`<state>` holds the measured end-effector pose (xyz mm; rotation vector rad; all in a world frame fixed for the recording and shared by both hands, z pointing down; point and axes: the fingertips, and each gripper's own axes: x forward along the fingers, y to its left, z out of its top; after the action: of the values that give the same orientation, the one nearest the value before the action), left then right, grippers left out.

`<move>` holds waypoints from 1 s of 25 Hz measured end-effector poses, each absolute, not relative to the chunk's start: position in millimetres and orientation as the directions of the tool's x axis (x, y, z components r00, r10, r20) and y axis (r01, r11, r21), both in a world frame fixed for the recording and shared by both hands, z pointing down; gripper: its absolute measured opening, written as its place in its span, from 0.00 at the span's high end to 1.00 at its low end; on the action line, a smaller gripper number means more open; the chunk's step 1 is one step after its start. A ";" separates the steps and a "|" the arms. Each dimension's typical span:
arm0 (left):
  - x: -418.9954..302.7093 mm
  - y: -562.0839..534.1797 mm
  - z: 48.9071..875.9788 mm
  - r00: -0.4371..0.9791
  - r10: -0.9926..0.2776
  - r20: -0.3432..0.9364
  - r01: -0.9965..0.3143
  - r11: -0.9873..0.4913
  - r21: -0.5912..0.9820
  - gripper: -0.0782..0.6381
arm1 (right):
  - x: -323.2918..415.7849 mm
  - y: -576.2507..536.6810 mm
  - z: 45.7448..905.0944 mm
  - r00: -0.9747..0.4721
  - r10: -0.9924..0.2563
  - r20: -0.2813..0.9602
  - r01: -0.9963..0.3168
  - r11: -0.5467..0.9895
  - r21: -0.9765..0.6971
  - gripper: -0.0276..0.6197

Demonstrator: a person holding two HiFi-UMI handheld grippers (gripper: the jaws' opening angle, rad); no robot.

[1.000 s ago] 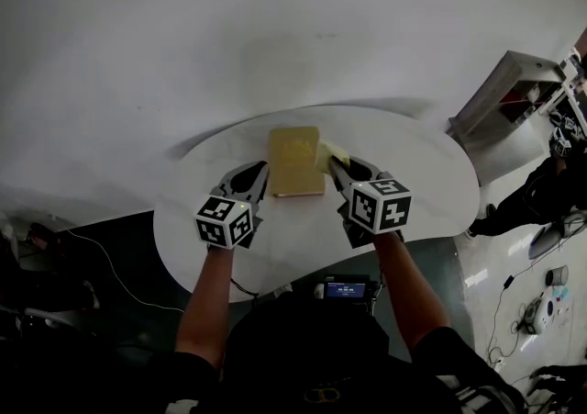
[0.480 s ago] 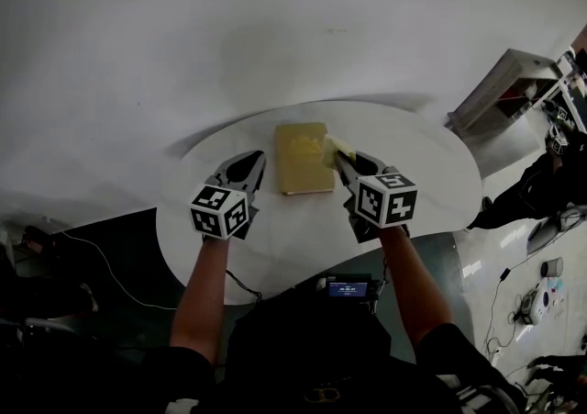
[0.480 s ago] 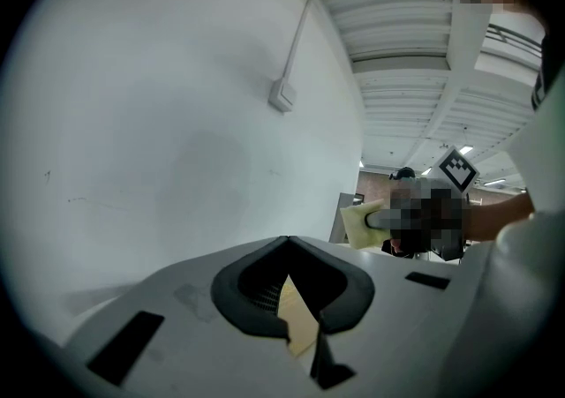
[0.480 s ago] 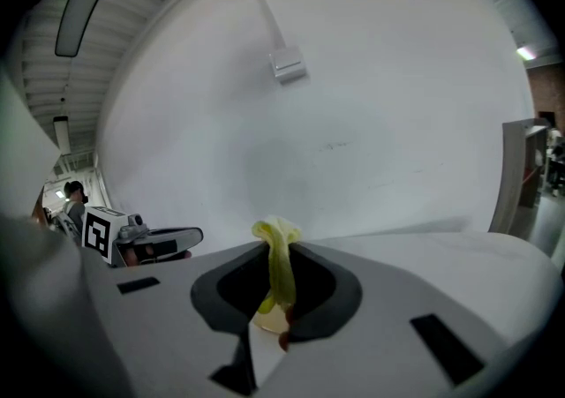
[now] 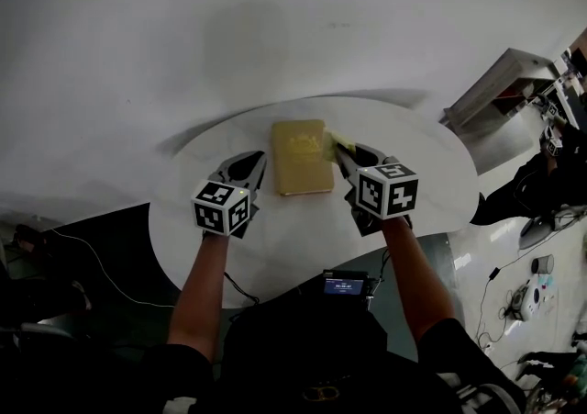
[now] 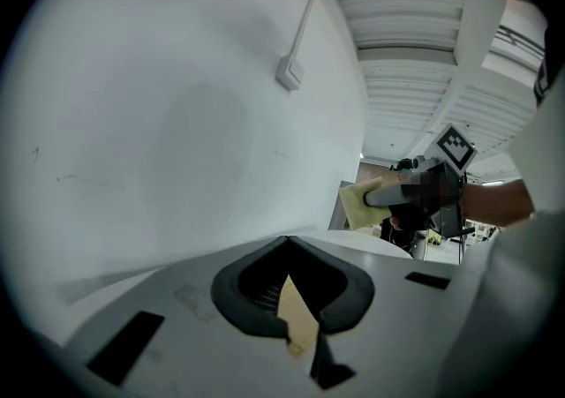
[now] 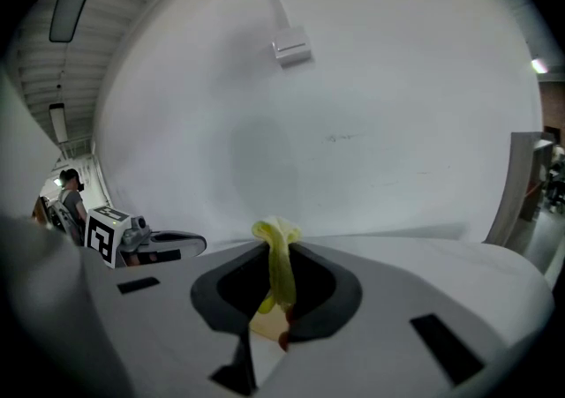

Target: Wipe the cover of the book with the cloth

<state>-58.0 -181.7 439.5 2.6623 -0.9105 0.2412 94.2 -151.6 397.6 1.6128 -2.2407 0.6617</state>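
Observation:
A tan book (image 5: 301, 157) lies flat on the white round table (image 5: 422, 184). My right gripper (image 5: 338, 154) is shut on a pale yellow cloth (image 5: 334, 141), which sits at the book's far right edge. In the right gripper view the cloth (image 7: 277, 266) stands bunched between the jaws. My left gripper (image 5: 260, 159) is shut, its tip just beside the book's left edge. Through the closed jaws in the left gripper view (image 6: 287, 242) a strip of the book (image 6: 297, 315) shows below, and the cloth (image 6: 357, 205) hangs from the right gripper beyond.
A small device with a lit screen (image 5: 346, 286) sits at the table's near edge. A grey shelf unit (image 5: 500, 91) stands to the right, with a person and cables on the floor beyond it. The white wall carries a switch box (image 7: 291, 48).
The right gripper with the cloth has crept slightly toward the far end of the book's right edge. The left gripper has hardly moved.

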 end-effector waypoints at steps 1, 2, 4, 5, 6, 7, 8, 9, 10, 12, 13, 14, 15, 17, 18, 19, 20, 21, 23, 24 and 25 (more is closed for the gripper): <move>-56.2 -182.8 443.1 0.781 -0.566 0.264 -0.622 -0.743 0.247 0.89 | 94.6 -155.0 399.2 -0.327 -0.801 0.501 -0.945 0.268 -0.189 0.82; -54.0 -184.3 446.3 0.779 -0.566 0.270 -0.624 -0.740 0.250 0.89 | 95.0 -159.3 400.3 -0.331 -0.795 0.508 -0.943 0.274 -0.187 0.82; -50.3 -189.0 452.4 0.773 -0.566 0.286 -0.630 -0.737 0.246 0.89 | 94.6 -170.6 401.3 -0.342 -0.783 0.520 -0.940 0.288 -0.184 0.82; -49.3 -191.3 456.1 0.768 -0.568 0.297 -0.636 -0.734 0.240 0.89 | 93.6 -176.2 401.9 -0.350 -0.775 0.527 -0.937 0.296 -0.186 0.82; -48.4 -193.0 460.1 0.762 -0.570 0.307 -0.641 -0.730 0.237 0.89 | 92.6 -181.2 402.8 -0.359 -0.765 0.534 -0.933 0.306 -0.189 0.82; -47.2 -194.4 464.6 0.757 -0.570 0.318 -0.646 -0.725 0.238 0.89 | 91.9 -186.1 404.0 -0.367 -0.756 0.542 -0.930 0.316 -0.190 0.82; -45.8 -195.8 469.4 0.754 -0.569 0.329 -0.650 -0.721 0.241 0.89 | 91.9 -191.6 405.2 -0.373 -0.747 0.551 -0.927 0.324 -0.189 0.82; -44.4 -197.3 474.4 0.751 -0.567 0.340 -0.652 -0.717 0.245 0.89 | 92.1 -197.7 406.4 -0.378 -0.739 0.558 -0.925 0.331 -0.188 0.82; -43.3 -199.0 479.6 0.748 -0.563 0.352 -0.654 -0.714 0.249 0.89 | 92.3 -204.4 407.4 -0.383 -0.732 0.564 -0.922 0.336 -0.191 0.82; -41.8 -201.6 490.2 0.743 -0.552 0.378 -0.657 -0.709 0.257 0.89 | 91.8 -217.1 409.9 -0.396 -0.717 0.574 -0.917 0.344 -0.203 0.82; -41.3 -202.3 495.3 0.741 -0.547 0.389 -0.658 -0.706 0.262 0.89 | 91.1 -222.7 411.5 -0.402 -0.709 0.580 -0.914 0.348 -0.209 0.82; -41.0 -202.9 500.3 0.739 -0.542 0.400 -0.660 -0.702 0.268 0.89 | 90.1 -227.8 413.5 -0.408 -0.700 0.586 -0.911 0.353 -0.214 0.82; -40.7 -203.6 505.2 0.736 -0.539 0.410 -0.662 -0.698 0.272 0.89 | 88.8 -232.8 416.0 -0.414 -0.691 0.592 -0.908 0.358 -0.217 0.82; -40.0 -205.2 514.7 0.729 -0.531 0.431 -0.667 -0.691 0.277 0.89 | 85.7 -242.8 423.2 -0.422 -0.673 0.608 -0.904 0.366 -0.223 0.82; -39.4 -205.7 519.1 0.727 -0.527 0.440 -0.669 -0.689 0.279 0.89 | 84.2 -247.6 427.4 -0.425 -0.664 0.616 -0.902 0.369 -0.225 0.82; -38.8 -206.2 523.1 0.725 -0.521 0.449 -0.669 -0.688 0.281 0.89 | 82.8 -252.4 431.8 -0.426 -0.655 0.624 -0.901 0.370 -0.227 0.82; -38.1 -207.1 526.8 0.724 -0.516 0.458 -0.669 -0.686 0.284 0.89 | 81.7 -257.4 436.2 -0.426 -0.648 0.631 -0.900 0.372 -0.227 0.82; -37.3 -208.2 530.7 0.721 -0.512 0.467 -0.671 -0.683 0.288 0.89 | 81.0 -262.5 440.7 -0.427 -0.640 0.639 -0.899 0.373 -0.227 0.82; -36.2 -209.9 539.6 0.714 -0.503 0.487 -0.677 -0.674 0.297 0.89 | 79.3 -271.9 450.7 -0.434 -0.623 0.651 -0.895 0.378 -0.236 0.82; -35.7 -210.0 544.7 0.711 -0.497 0.498 -0.679 -0.668 0.303 0.89 | 77.9 -276.1 455.9 -0.440 -0.614 0.656 -0.893 0.379 -0.244 0.82; -35.0 -209.6 549.9 0.708 -0.489 0.510 -0.681 -0.664 0.310 0.89 | 76.1 -280.2 460.8 -0.446 -0.605 0.660 -0.890 0.380 -0.253 0.82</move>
<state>-35.0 -209.6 549.9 2.4306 -0.8954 0.5336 76.1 -280.2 460.8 1.2857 -2.1806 0.8201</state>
